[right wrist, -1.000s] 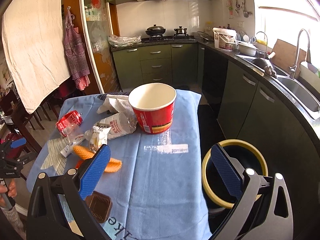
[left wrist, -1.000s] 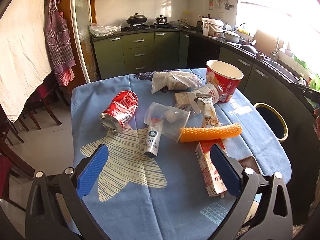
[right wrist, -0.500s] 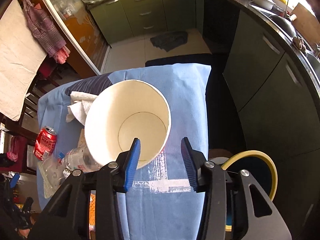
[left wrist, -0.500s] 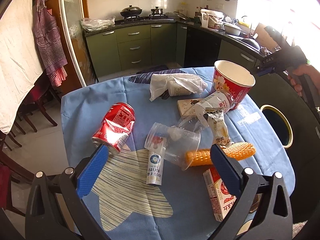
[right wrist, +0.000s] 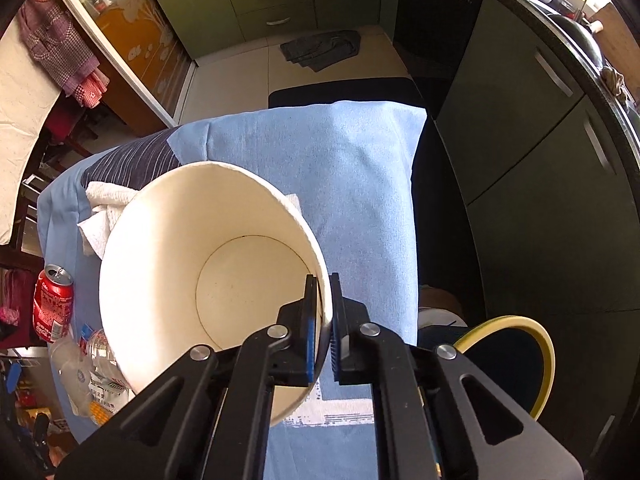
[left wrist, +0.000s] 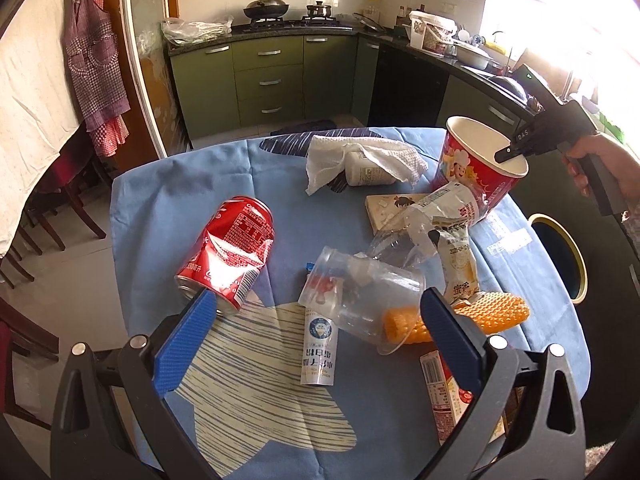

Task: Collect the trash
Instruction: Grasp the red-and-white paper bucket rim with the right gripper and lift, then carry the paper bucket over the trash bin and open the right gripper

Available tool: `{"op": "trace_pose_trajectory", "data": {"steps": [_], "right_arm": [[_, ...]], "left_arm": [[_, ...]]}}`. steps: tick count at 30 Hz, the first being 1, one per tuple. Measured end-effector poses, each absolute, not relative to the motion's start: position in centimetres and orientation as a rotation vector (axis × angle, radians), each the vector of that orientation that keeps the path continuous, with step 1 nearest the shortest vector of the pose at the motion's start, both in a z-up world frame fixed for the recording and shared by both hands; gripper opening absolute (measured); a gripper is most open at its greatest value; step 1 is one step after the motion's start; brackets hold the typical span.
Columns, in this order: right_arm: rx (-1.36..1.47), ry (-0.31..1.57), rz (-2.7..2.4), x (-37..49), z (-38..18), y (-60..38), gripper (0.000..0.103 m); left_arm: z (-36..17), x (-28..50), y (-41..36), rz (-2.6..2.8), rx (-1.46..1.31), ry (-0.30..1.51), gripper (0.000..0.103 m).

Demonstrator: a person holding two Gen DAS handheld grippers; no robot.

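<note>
A red paper bucket point(right wrist: 180, 272) stands at the right of the blue tablecloth point(left wrist: 160, 208). My right gripper point(right wrist: 323, 280) points down on its rim, jaws closing tight, one pad inside and one outside the wall. The left wrist view shows the same bucket point(left wrist: 476, 172) with the right gripper point(left wrist: 508, 154) on its near rim, held by a hand. My left gripper point(left wrist: 316, 300) hangs open above a clear plastic cup point(left wrist: 368, 292) and a white tube point(left wrist: 319, 348), holding nothing. A dented red can point(left wrist: 230, 252) lies left of them.
An orange ribbed piece point(left wrist: 480, 316), a snack wrapper point(left wrist: 456, 256), a carton point(left wrist: 444, 392) and a crumpled tissue point(left wrist: 360, 156) also litter the cloth. A dark bin with a yellow rim point(right wrist: 516, 356) stands off the table's right edge. Green kitchen cabinets run behind.
My right gripper swung down over the paper bucket and went from wide open to shut on its rim. The left gripper moved in closer over the litter, still open.
</note>
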State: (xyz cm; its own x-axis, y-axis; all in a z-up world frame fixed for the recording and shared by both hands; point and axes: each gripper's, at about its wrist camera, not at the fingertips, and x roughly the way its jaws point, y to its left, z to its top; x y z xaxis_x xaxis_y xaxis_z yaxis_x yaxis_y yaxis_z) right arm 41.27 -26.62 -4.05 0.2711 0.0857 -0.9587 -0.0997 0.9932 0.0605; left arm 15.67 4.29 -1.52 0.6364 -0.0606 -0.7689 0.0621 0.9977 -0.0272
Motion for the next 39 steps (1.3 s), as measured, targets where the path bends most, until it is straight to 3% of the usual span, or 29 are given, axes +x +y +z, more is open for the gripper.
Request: {"op": "trace_pose_trajectory", "data": {"steps": [9,16,23,33,36,38,39], "right_arm": [[0.068,1.214,0.158,39.2,-0.2,-28.7,0.005],[0.166,1.146,0.064,33.7,3.3,-38.7,0.005],[0.262,1.224,-0.148,28.9,-3.2,-50.6,0.006],[0.316,1.318,-0.265,28.7,-11.9,-56.2,0.007],[0.327,1.321,-0.269,28.7,-12.2,-56.1,0.015],[0.299,1.309,-0.286,28.7,-11.8,-55.9,0.042],[0.284,1.3,-0.29,28.7,-11.4,-55.7,0.043]], "left_arm": [[-0.7,15.0,4.6,-0.055,0.022,0.861,0.097],[0.6,14.6,3.2,-0.094,0.038,0.84,0.097],[0.6,14.9,0.4,-0.162,0.044,0.858,0.097],[1.6,14.6,-1.1,-0.167,0.057,0.862,0.097],[1.4,14.7,-0.6,-0.154,0.051,0.876,0.097],[1.1,14.8,-0.4,-0.151,0.048,0.884,0.097],[1.0,14.9,-0.4,-0.15,0.048,0.888,0.097]]}}
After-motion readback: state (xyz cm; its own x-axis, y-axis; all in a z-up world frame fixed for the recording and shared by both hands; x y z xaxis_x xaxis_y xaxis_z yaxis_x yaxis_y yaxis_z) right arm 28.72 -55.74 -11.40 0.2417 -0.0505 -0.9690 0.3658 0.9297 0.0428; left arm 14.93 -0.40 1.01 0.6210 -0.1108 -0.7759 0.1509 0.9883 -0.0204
